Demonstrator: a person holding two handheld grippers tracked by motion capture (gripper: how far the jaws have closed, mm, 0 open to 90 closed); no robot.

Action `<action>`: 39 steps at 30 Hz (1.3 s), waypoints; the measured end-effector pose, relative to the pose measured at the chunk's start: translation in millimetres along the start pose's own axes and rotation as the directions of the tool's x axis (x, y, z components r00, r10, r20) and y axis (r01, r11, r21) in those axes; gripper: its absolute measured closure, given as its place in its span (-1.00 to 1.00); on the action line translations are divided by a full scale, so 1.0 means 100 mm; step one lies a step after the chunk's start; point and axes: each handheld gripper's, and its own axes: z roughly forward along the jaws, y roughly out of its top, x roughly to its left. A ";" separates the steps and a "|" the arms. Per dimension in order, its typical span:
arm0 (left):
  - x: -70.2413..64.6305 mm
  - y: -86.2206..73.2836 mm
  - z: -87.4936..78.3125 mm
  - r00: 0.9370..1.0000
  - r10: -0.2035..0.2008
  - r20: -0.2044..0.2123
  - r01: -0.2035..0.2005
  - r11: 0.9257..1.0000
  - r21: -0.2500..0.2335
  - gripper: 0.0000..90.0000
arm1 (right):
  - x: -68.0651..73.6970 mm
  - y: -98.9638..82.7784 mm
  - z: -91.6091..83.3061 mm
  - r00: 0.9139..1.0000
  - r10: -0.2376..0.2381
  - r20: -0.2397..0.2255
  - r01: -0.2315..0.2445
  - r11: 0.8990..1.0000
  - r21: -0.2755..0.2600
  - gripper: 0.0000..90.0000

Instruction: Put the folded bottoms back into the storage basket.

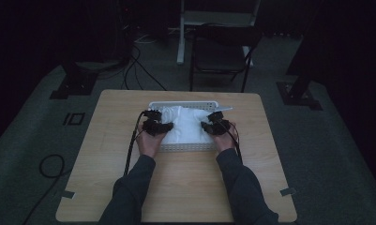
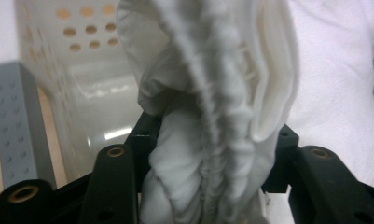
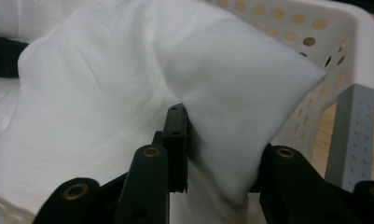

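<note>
Left hand-held gripper (image 1: pixel 163 125), seen from above at the left side of the basket (image 1: pixel 183 104), with its jaws closed on a bunched, ribbed fold of the white cloth (image 1: pixel 186 123); in the left gripper view the gathered cloth (image 2: pixel 212 116) stands upright between the two black jaws and hides the gap between them. Right hand-held gripper (image 1: pixel 207 125), at the right side of the basket, likewise clamped on the cloth: in the right gripper view a puffed corner of cloth (image 3: pixel 231 93) is pinched between the jaws and bulges toward the basket's wall. The cloth lies inside the white basket, whose perforated walls (image 3: pixel 315 28) and grey corner post (image 3: pixel 357 130) appear just beside the pinched corner. The basket rests on the far middle of the light wooden surface (image 1: pixel 185 187). The person's dark sleeves (image 1: pixel 129 192) enter from the near edge. A dark chair (image 1: pixel 221 51) stands on the floor beyond the surface, with cables (image 1: pixel 139 70) to its left.
</note>
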 end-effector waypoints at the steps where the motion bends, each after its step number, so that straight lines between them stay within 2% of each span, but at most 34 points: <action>1: 0.01 -0.01 0.00 1.000 -0.003 0.004 0.003 1.000 -0.002 0.07 | 0.00 0.00 0.00 1.000 0.001 -0.002 -0.001 1.000 0.003 0.57; 5: 0.05 -0.02 -0.04 0.999 -0.033 0.017 0.033 0.999 -0.002 -0.04 | 0.00 0.00 0.01 1.000 -0.001 -0.004 0.002 1.000 0.018 0.51; 8: 0.07 -0.03 -0.07 0.999 -0.034 0.017 0.034 0.999 -0.003 -0.12 | -0.01 0.01 0.00 1.000 -0.005 0.016 0.005 1.000 0.026 0.29; 13: 0.13 -0.04 -0.20 0.999 -0.032 -0.014 0.031 0.998 -0.056 -0.23 | -0.04 0.03 -0.04 0.999 0.001 0.046 -0.002 1.000 0.023 0.09; 17: 0.18 -0.01 -0.33 1.000 -0.027 -0.006 0.027 0.994 -0.101 -0.23 | -0.06 0.05 -0.10 0.998 0.005 0.069 -0.004 1.000 -0.003 -0.02; 20: 0.20 -0.01 -0.39 1.000 -0.030 0.001 0.030 0.993 -0.118 -0.15 | -0.07 0.07 -0.18 0.998 0.013 0.068 -0.011 0.999 -0.032 -0.03; 23: 0.21 -0.03 -0.43 1.000 -0.015 0.006 0.016 0.991 -0.133 -0.11 | -0.10 0.09 -0.27 0.997 0.018 0.074 -0.013 0.998 -0.057 -0.03; 28: 0.23 -0.12 -0.55 0.999 0.045 -0.026 -0.049 0.985 -0.168 -0.10 | -0.20 0.06 -0.44 0.996 0.032 0.083 -0.025 0.996 -0.085 -0.01; 35: 0.38 -0.26 -0.72 0.998 0.021 -0.053 -0.032 0.976 -0.217 -0.11 | -0.29 -0.14 -0.60 0.996 0.040 0.075 -0.032 0.994 -0.107 0.12; 39: 0.45 -0.37 -0.79 0.999 -0.003 -0.042 -0.007 0.971 -0.238 -0.13 | -0.28 -0.30 -0.69 0.996 0.040 0.077 -0.030 0.992 -0.125 0.14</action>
